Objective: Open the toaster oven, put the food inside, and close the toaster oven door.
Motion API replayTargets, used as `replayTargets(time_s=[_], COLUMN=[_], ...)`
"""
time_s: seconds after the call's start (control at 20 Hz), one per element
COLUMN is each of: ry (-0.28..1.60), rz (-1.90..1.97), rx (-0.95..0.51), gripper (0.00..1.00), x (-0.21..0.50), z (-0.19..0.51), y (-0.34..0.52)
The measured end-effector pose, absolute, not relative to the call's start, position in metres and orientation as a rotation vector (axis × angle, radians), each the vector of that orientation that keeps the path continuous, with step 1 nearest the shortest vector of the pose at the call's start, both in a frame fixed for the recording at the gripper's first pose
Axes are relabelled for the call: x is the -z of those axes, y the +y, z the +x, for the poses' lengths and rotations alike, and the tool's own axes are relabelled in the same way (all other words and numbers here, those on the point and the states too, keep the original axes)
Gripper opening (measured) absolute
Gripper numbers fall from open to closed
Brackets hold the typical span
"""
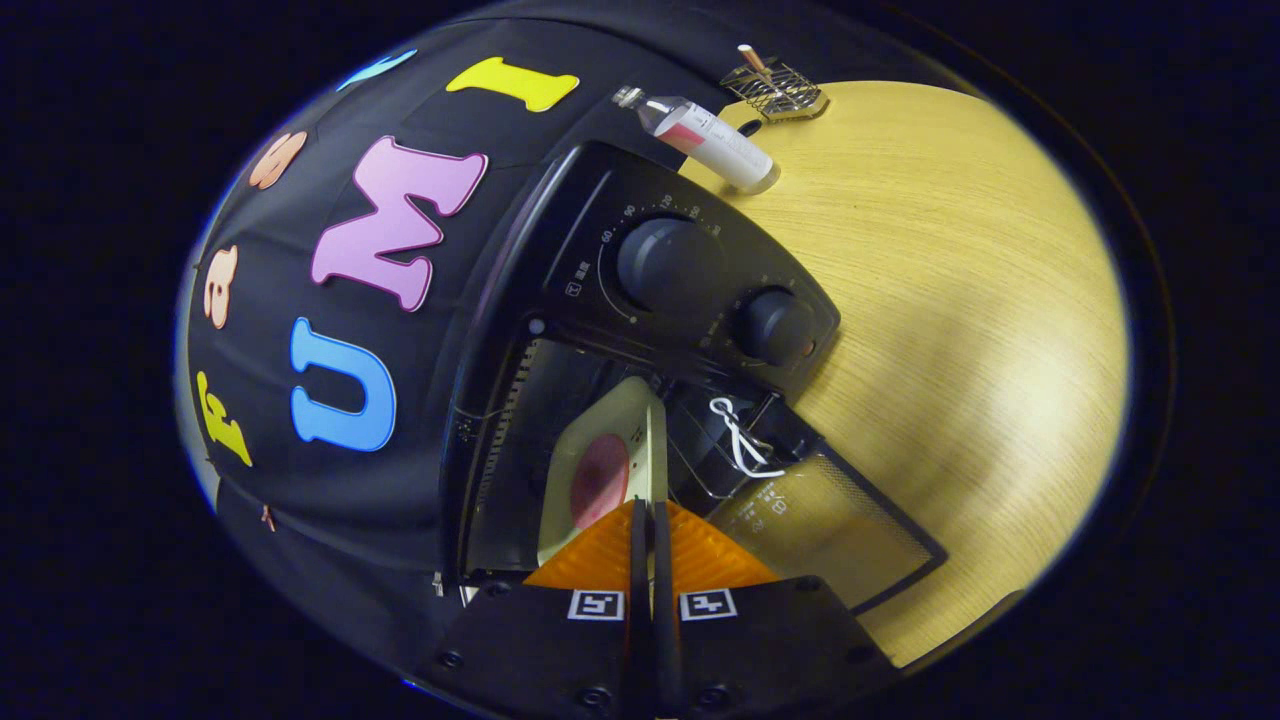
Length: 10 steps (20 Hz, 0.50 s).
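The black toaster oven (560,250) stands on the wooden table with its two knobs (665,260) above the cavity. Its glass door (830,520) hangs open, folded down towards the table, and a white cord (738,435) is tied at the door's handle. A cream plate (610,420) carrying a round reddish piece of food (600,480) reaches into the oven's opening just ahead of the fingers. My gripper (650,512) is shut on the plate, whose thin rim runs between the two orange fingers (590,555).
On the pale wooden table (950,300) beyond the oven lies a clear bottle with a white label (710,135). Farther back there is a small wire rack (775,90). The table stretches wide beside the open door.
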<state>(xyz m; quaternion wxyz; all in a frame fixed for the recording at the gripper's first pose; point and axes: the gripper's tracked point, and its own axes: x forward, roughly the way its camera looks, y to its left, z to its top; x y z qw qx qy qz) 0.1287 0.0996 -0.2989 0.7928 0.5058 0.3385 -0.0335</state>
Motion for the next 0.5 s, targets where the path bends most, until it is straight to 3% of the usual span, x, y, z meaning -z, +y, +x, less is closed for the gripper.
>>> replayTargets(time_s=[0.5], ry=[0.715], rz=[1.059], rx=[0.109], gripper=[0.08], x=[0.306], z=[0.141], y=[0.112])
